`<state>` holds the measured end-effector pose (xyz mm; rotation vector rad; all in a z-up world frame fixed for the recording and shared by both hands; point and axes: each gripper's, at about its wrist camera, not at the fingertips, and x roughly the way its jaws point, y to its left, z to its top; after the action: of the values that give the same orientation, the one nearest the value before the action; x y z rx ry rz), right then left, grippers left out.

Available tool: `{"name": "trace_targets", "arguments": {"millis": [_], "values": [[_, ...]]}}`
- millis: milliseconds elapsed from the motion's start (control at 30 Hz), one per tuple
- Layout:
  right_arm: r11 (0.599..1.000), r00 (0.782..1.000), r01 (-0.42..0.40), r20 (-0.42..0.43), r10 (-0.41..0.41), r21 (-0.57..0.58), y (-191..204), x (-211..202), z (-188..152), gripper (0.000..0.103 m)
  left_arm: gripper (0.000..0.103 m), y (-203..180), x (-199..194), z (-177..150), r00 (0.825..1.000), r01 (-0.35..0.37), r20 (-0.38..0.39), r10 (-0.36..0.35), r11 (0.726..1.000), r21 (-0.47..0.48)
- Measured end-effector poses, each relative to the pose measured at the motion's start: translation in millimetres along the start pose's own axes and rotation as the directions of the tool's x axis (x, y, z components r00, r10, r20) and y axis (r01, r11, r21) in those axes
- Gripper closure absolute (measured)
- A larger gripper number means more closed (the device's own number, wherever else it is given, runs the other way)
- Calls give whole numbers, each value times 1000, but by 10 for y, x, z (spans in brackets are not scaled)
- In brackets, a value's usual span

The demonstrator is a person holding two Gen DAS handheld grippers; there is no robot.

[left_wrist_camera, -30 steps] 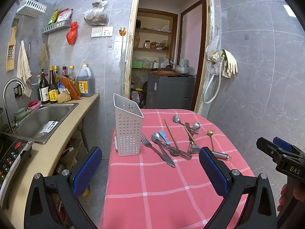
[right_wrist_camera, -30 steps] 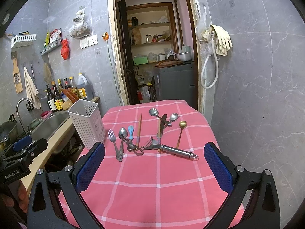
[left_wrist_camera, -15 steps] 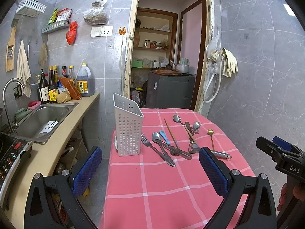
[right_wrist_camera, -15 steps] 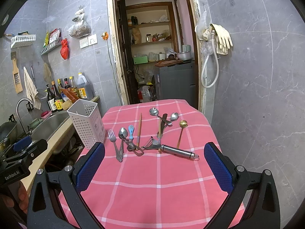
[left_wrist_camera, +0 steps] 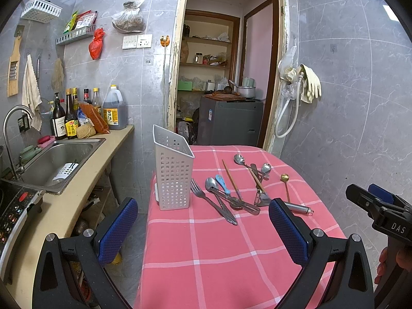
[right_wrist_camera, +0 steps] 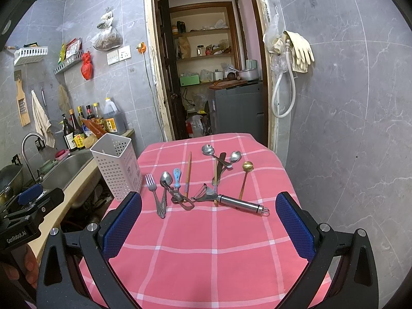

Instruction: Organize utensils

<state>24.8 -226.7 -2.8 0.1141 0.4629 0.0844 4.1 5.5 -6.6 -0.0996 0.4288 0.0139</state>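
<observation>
I hold both tongs, the left gripper [left_wrist_camera: 203, 228] and right gripper [right_wrist_camera: 208, 222], wide open and empty short of the utensils [right_wrist_camera: 206, 182] scattered ahead, so step 1 is pending: reach forward, pinch 1 handle, then carry it left-forward to the white caddy [left_wrist_camera: 173, 172].

Utensils ahead of both grippers, on the table [right_wrist_camera: 219, 257].
The utensil holder [right_wrist_camera: 117, 166] stands ahead-left at the table's left edge; fork [right_wrist_camera: 154, 193], spoons [right_wrist_camera: 166, 180], chopsticks [right_wrist_camera: 188, 173] and peeler [right_wrist_camera: 231, 199] lie right of it; the sink [left_wrist_camera: 56, 159] lies farther left.
</observation>
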Motion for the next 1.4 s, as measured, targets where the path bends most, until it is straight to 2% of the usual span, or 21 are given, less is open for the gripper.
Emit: {"name": "trace_targets", "arguments": {"millis": [533,800,1067,1400], "values": [[1000,1000,0,-2,0,1,-15,-19,15,1,1,7,16,-1,1000,-1,-3,1,1000,1],[1000,1000,-1,16,1,3,45,127,-7,1,1,25,44,-17,1000,1,-10,-1,1000,-3],[1000,998,4,69,-3,-16,-88,103,283,1,1,-77,222,60,1000,13,-2,-13,1000,-20],[999,996,-22,90,25,-37,-294,355,612,1,1,-320,505,315,1000,-2,13,3,999,-48]]}}
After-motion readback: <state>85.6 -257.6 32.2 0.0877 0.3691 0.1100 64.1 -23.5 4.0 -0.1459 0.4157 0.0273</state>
